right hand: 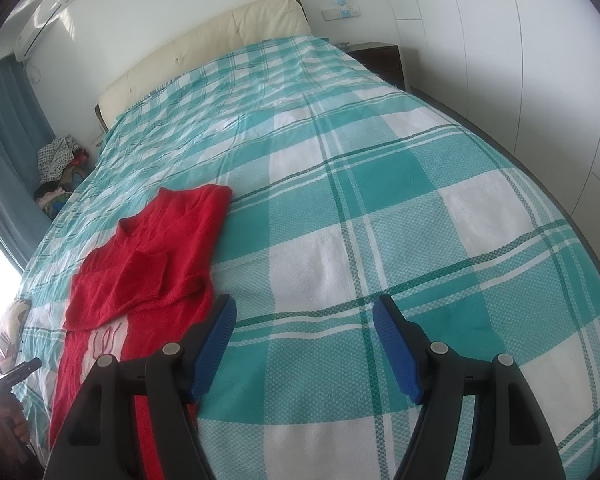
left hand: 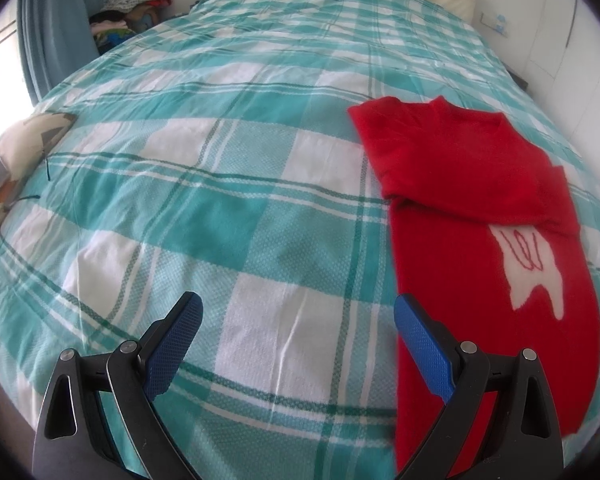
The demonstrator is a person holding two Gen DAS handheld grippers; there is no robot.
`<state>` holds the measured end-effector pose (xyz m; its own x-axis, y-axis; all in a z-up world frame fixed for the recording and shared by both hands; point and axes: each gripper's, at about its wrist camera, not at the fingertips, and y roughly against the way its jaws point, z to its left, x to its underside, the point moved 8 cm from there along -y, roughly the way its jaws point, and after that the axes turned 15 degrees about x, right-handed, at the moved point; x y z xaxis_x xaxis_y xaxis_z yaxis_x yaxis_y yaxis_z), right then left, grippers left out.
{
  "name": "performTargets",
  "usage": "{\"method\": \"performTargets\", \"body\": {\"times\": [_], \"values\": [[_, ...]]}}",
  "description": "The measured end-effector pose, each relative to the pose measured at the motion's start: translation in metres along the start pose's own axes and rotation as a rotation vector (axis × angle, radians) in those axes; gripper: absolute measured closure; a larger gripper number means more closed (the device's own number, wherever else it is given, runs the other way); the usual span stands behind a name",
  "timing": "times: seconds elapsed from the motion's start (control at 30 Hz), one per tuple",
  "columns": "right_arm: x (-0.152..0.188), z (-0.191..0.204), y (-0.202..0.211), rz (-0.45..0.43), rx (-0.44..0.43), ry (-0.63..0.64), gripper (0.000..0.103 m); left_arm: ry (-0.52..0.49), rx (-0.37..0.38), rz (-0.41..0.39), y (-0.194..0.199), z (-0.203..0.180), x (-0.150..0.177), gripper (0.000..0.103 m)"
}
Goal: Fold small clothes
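- Red knitted sweater with white motif [left hand: 480, 208] lies flat on the teal-and-white checked bed cover [left hand: 228, 208], both sleeves folded across the chest; the lower body is not yet folded.
- Left gripper [left hand: 298, 344] released, empty, just beside the sweater's edge.
- Right gripper [right hand: 304, 344] released, empty, over bare cover just beside the sweater.
- Likely next: pinch both hem corners, lift evenly, fold toward the collar, keep the sleeves tucked.
- Hem cut off by gripper bodies; motif partly covered by a sleeve.

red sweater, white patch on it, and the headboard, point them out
red sweater [left hand: 452, 160], left wrist view, folded-over upper body
white patch [left hand: 536, 272], left wrist view, its middle
headboard [right hand: 204, 44], right wrist view, cream padded front
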<state>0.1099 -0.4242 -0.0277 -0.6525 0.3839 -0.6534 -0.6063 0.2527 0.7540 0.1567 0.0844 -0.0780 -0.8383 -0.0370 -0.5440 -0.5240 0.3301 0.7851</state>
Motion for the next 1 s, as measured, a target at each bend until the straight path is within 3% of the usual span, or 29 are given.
{"method": "performTargets", "body": {"times": [0.1, 0.2, 0.27, 0.4, 0.53, 0.6, 0.63, 0.67, 0.7, 0.73, 0.77, 0.9, 1.0], "values": [[0.03, 0.027, 0.035, 0.013, -0.14, 0.056, 0.032, -0.03, 0.16, 0.072, 0.011, -0.019, 0.044, 0.006], [0.079, 0.063, 0.061, 0.086, -0.25, 0.17, 0.028, -0.044, 0.239, 0.162, 0.012, -0.042, 0.087, 0.007], [0.115, 0.082, 0.072, 0.154, -0.306, 0.235, 0.028, -0.07, 0.286, 0.194, 0.013, -0.059, 0.111, 0.013], [0.165, 0.09, 0.073, 0.28, -0.257, 0.295, 0.029, -0.125, 0.286, 0.191, 0.021, -0.08, 0.132, 0.026], [0.193, 0.079, 0.058, 0.403, -0.253, 0.217, 0.029, -0.084, 0.336, 0.187, 0.025, -0.084, 0.135, 0.043], [0.2, 0.078, 0.051, 0.426, -0.278, 0.177, 0.029, -0.079, 0.342, 0.199, 0.022, -0.085, 0.135, 0.061], [0.202, 0.08, 0.048, 0.426, -0.301, 0.154, 0.03, -0.076, 0.345, 0.21, 0.02, -0.086, 0.136, 0.076], [0.204, 0.083, 0.045, 0.43, -0.329, 0.139, 0.036, -0.073, 0.351, 0.222, 0.018, -0.087, 0.137, 0.091], [0.206, 0.085, 0.04, 0.444, -0.338, 0.14, 0.051, -0.069, 0.36, 0.234, 0.017, -0.088, 0.138, 0.098], [0.209, 0.087, 0.036, 0.462, -0.33, 0.158, 0.064, -0.071, 0.359, 0.236, 0.019, -0.089, 0.139, 0.099], [0.211, 0.088, 0.035, 0.475, -0.323, 0.168, 0.1, -0.084, 0.353, 0.232, 0.021, -0.09, 0.138, 0.1], [0.196, 0.086, 0.045, 0.448, -0.326, 0.175, 0.099, -0.053, 0.391, 0.202, 0.037, -0.09, 0.122, 0.101], [0.159, 0.089, 0.051, 0.399, -0.365, 0.123, 0.099, -0.012, 0.445, 0.157, 0.038, -0.089, 0.081, 0.101]]}}
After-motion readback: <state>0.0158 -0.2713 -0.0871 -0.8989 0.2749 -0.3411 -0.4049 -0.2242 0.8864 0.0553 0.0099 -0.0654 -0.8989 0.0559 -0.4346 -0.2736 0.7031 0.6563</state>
